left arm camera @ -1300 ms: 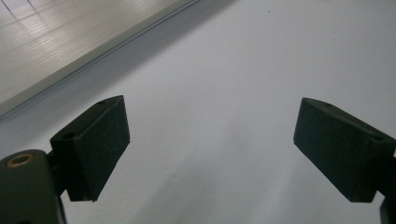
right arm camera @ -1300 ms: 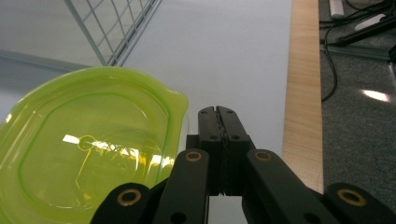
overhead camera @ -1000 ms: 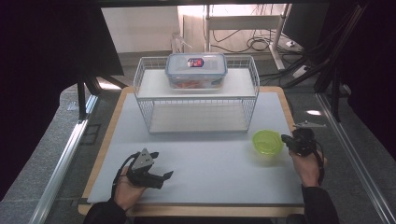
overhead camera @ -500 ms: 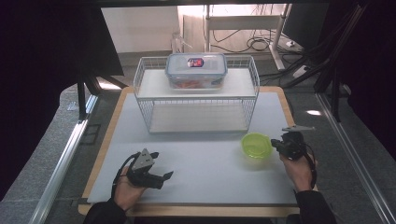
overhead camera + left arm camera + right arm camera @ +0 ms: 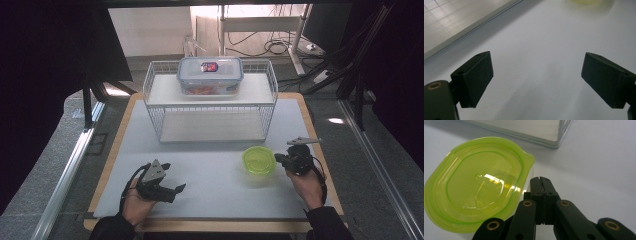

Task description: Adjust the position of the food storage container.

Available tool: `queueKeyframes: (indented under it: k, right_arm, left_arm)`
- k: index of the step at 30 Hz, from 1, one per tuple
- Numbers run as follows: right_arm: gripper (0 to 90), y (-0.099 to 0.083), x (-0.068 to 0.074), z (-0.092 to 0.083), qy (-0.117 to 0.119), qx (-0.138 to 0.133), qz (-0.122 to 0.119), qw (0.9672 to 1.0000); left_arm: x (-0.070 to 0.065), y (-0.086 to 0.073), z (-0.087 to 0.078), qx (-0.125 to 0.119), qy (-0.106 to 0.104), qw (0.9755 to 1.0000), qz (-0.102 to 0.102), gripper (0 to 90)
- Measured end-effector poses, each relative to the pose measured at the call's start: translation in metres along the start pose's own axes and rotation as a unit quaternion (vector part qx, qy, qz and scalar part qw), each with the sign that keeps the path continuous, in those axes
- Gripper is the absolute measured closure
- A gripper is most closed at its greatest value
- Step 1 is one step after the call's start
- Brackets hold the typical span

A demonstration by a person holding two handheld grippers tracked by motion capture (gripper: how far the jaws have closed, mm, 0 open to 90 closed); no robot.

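Since earlier, right gripper (image 5: 280,159) and green lid (image 5: 259,160) slid left; jaws pressed together, empty, lid touching just left. Left gripper (image 5: 175,190) spread, farther off.

Lime-green translucent lid (image 5: 259,160); black claws; white wire rack (image 5: 210,102); clear container (image 5: 210,75), blue-rimmed lid; pale grey table (image 5: 210,175).

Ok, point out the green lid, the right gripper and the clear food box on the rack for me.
green lid (image 5: 258,160): high view, centre of its top face.
right gripper (image 5: 541,182): right gripper view, tips of its shut jaws beside the lid's rim.
clear food box (image 5: 210,75): high view, middle of its cover.
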State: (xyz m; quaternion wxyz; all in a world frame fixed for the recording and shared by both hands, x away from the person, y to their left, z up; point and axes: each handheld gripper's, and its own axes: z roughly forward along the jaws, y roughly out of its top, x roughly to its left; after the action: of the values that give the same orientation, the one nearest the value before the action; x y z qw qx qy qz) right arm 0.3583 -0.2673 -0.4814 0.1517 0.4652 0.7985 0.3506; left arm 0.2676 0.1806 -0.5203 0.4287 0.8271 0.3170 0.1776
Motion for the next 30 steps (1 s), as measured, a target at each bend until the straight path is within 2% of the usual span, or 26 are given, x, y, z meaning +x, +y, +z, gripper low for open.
queueKeyframes:
  k: [4, 6, 10, 11, 14, 17, 23, 30]
  right_arm:
    - [89.9, -0.003, -0.002, 0.006, -0.007, 0.02, -0.011, 0.9997]
    - [90.0, -0.006, -0.005, 0.01, -0.008, 0.029, -0.007, 0.9995]
    - [90.0, -0.009, -0.005, 0.015, 0.02, 0.037, 0.002, 0.9991]
    - [90.0, -0.009, -0.004, 0.017, 0.03, 0.036, 0.001, 0.9989]
    - [90.0, -0.009, 0.0, 0.02, 0.04, 0.034, 0.001, 0.9986]
    - [90.0, -0.01, 0.003, 0.022, 0.051, 0.032, 0.006, 0.9981]
    - [90.0, -0.009, 0.012, 0.029, 0.07, 0.029, 0.015, 0.997]
    - [89.9, -0.006, 0.03, 0.04, 0.086, 0.035, -0.008, 0.9957]
  left_arm:
    - [0.0, 0.0, 0.0, 0.001, 0.0, 1.0, 0.001, 10.3]
    - [0.0, 0.0, 0.0, 0.001, -0.001, 1.0, 0.001, 10.3]
    - [0.0, 0.0, 0.0, 0.004, 0.0, 1.0, 0.003, 10.3]
    - [0.0, 0.0, 0.0, 0.004, 0.0, 1.0, 0.002, 10.3]
    - [0.0, -0.001, 0.001, 0.016, -0.002, 0.9999, 0.001, 9.5]
    - [0.003, -0.002, 0.0, 0.029, 0.007, 0.9995, 0.011, 9.3]
    - [0.007, -0.003, -0.004, 0.026, 0.014, 0.9995, 0.005, 9.3]
    - [0.007, -0.002, -0.005, 0.027, 0.012, 0.9996, 0.002, 9.4]
